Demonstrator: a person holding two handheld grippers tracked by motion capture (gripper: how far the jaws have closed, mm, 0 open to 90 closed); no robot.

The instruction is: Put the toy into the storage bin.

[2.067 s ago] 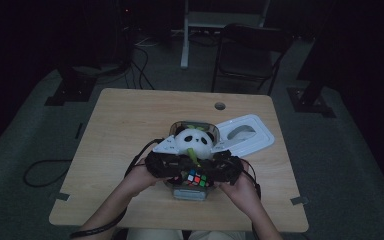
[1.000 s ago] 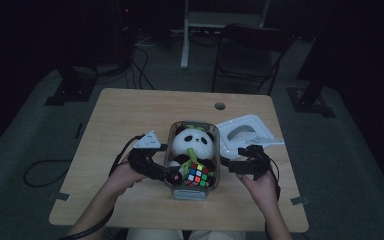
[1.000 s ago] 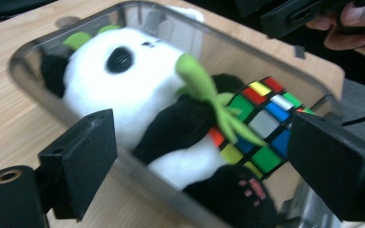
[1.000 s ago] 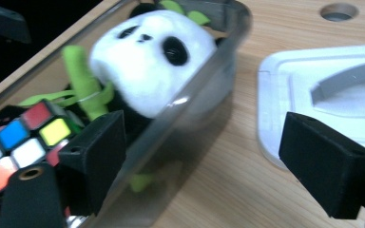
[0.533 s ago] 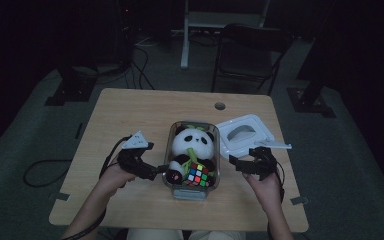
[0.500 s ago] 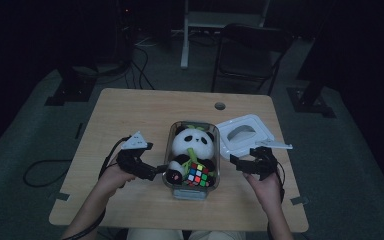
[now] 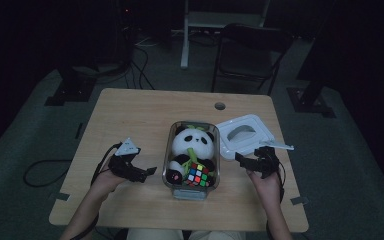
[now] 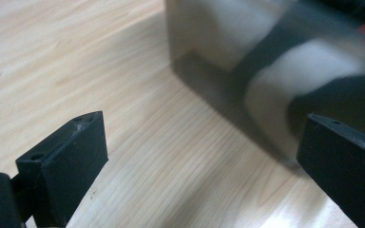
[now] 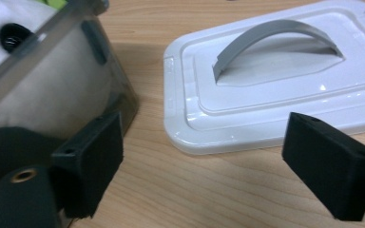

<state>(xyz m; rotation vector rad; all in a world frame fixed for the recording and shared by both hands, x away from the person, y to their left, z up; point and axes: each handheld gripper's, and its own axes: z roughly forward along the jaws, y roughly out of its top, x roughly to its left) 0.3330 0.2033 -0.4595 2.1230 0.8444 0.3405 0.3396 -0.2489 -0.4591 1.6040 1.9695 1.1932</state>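
Observation:
A clear rectangular container (image 7: 170, 150) stands at the middle of the wooden table (image 7: 130, 115). In it sit a panda plush (image 7: 192, 142) and, in front of it, a coloured puzzle cube (image 7: 197, 175). Its white lid (image 7: 242, 135) with a grey handle lies just to the right. My left gripper (image 7: 147, 174) rests low, left of the container, with its jaws pointing at it. They have just been opening and nothing is between them. My right gripper (image 7: 242, 161) is open on the right side, between container and lid. The left gripper view has the open left gripper (image 8: 204, 128) facing the container wall (image 8: 228, 80). Past the open right gripper (image 9: 204, 123) lie the lid (image 9: 275, 80) and the container wall (image 9: 76, 61).
A round cable hole (image 7: 220, 106) sits near the table's far edge. A dark chair (image 7: 250, 50) stands behind the table, and cables (image 7: 45, 170) lie on the floor at the left. Bare wood stretches across the table's left half and far side.
Both hands have drawn away from the container, the left one leftward and the right one rightward, and sunk toward the table. The panda and cube stay in the container.

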